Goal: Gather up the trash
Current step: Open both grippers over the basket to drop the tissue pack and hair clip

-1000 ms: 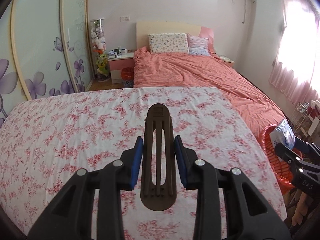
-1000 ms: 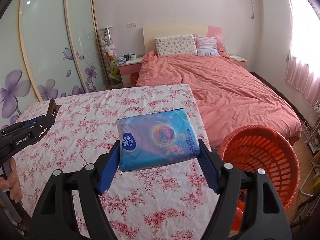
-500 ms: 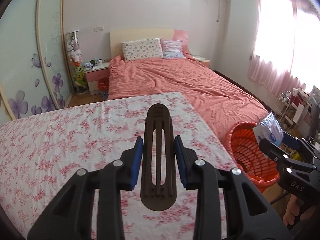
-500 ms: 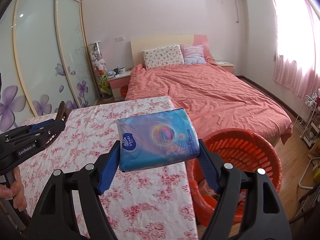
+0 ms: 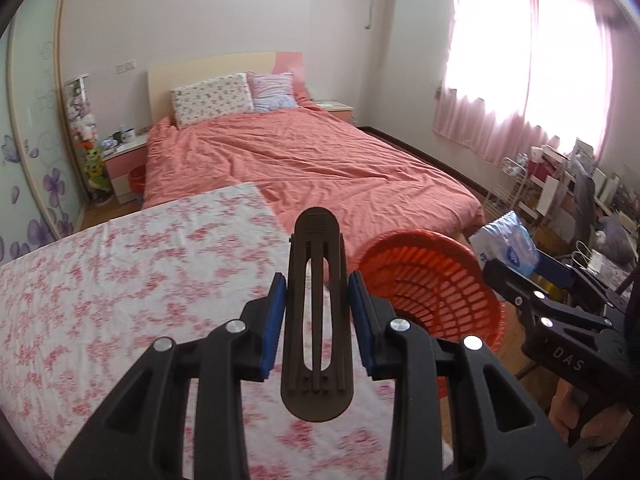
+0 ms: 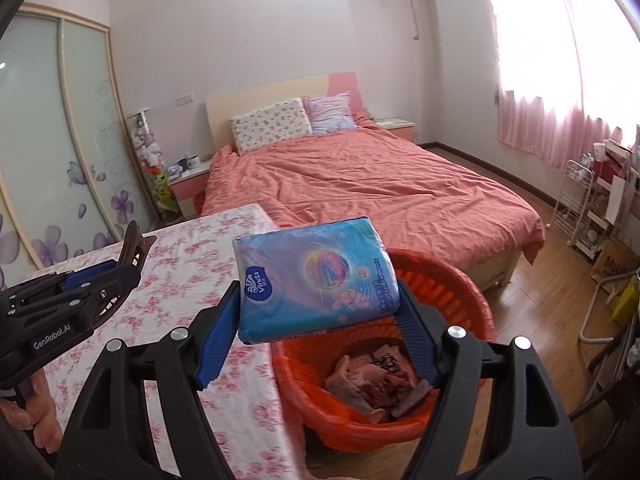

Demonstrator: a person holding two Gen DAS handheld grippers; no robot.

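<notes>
Both items lifted and in transit; neither dropped yet.

Left claw (image 5: 317, 322) clamped on brown slotted plastic piece (image 5: 317, 312), blue pads pressing both long edges, piece standing upright between the jaws. Exact identity of piece unclear: flat, tongue-shaped, long central slot. Held above the edge of the floral-cloth surface (image 5: 120, 280), just left of the red mesh basket (image 5: 432, 280).

Right claw (image 6: 318, 326) gripping blue Vinda tissue pack (image 6: 316, 276) across its width, jaws spread wide by the pack. Pack held over the near rim of the basket, tilted slightly.

Basket standing on wood floor between surface and bed (image 6: 380, 184). Already containing crumpled pinkish waste (image 6: 376, 380) at the bottom, so some collecting judged done.

Visible part of the surface showing no further loose trash; portions hidden behind claws, so not confirmed.

Remaining, as judged: shift left claw rightwards to stand over basket mouth, release both items, check the surface for leftovers. Tissue pack likely first in, being nearer the opening.
</notes>
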